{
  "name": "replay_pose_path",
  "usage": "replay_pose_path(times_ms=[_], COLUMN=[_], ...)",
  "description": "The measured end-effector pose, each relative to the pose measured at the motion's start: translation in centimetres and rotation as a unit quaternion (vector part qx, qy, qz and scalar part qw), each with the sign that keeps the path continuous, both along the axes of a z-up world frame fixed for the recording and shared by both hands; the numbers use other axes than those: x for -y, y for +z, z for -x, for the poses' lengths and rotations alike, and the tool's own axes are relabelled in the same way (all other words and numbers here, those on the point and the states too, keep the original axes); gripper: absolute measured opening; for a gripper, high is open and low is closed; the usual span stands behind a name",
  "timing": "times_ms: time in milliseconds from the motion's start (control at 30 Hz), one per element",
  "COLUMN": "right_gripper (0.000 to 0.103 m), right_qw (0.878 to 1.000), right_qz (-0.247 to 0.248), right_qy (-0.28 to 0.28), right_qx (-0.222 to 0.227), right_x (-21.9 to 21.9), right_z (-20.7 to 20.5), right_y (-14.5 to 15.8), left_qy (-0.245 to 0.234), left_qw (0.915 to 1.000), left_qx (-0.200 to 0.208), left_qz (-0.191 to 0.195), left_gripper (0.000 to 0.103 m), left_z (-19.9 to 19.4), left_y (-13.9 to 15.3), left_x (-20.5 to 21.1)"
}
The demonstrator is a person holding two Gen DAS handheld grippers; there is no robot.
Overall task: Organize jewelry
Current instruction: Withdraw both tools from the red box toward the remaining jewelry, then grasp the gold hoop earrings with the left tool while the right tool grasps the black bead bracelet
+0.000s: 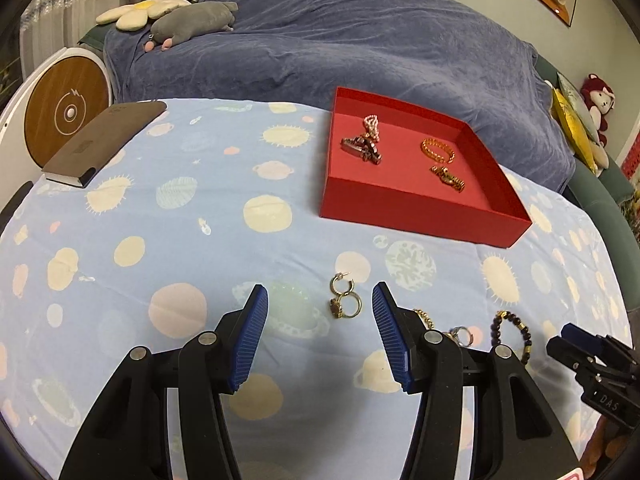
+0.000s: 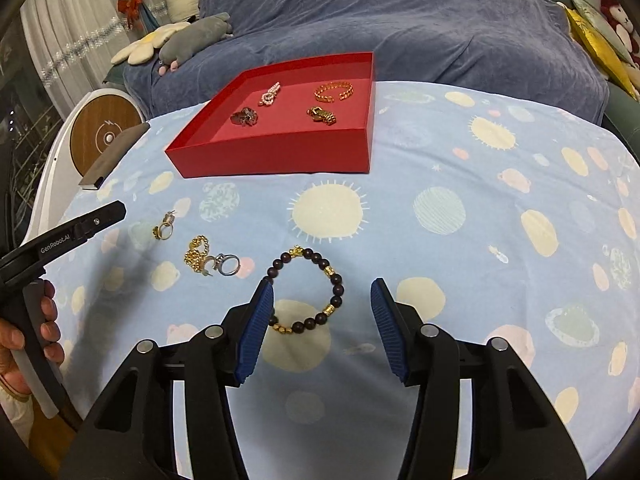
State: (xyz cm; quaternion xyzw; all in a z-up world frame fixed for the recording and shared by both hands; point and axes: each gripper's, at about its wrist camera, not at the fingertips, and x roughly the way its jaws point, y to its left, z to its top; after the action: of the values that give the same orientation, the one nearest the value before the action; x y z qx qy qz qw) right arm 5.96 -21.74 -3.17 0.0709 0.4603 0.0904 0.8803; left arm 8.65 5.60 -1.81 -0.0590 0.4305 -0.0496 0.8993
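A red tray on the blue patterned cloth holds several pieces: a pink bead piece, a dark metal piece, a gold chain bracelet and a gold clasp piece. My left gripper is open, with gold earrings and a ring on the cloth between its fingertips. My right gripper is open over a dark beaded bracelet. A gold chain and a silver ring lie to its left.
A grey notebook lies at the table's far left, beside a round wooden-faced device. A blue-covered sofa with plush toys stands behind the table. The right gripper shows in the left wrist view.
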Motion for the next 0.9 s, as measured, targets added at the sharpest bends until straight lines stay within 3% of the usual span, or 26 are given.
replay_pose_path(times_ms=[400, 667, 767, 900], right_gripper=[0.042, 0.036, 0.036, 0.036], right_qw=[1.0, 1.0, 1.0, 1.0], right_qz=[0.004, -0.003, -0.004, -0.004], right_qy=[0.013, 0.015, 0.015, 0.014], right_qx=[-0.017, -0.023, -0.023, -0.024], right_x=[-1.0, -1.3, -1.3, -1.3], right_z=[-0.8, -1.3, -1.4, -1.5], right_y=[-1.5, -2.1, -2.1, -2.3], left_qy=[-0.028, -0.036, -0.036, -0.042], left_qw=[0.9988, 0.9988, 0.9989, 0.9988], left_qx=[-0.03, -0.018, -0.015, -0.01], left_qz=[-0.026, -0.028, -0.026, -0.025], left_gripper=[0.052, 0.052, 0.048, 0.032], left_z=[-0.6, -1.6, -1.9, -2.2], left_y=[-3.3, -3.8, -3.9, -3.9], left_x=[0.9, 1.8, 1.9, 2.0])
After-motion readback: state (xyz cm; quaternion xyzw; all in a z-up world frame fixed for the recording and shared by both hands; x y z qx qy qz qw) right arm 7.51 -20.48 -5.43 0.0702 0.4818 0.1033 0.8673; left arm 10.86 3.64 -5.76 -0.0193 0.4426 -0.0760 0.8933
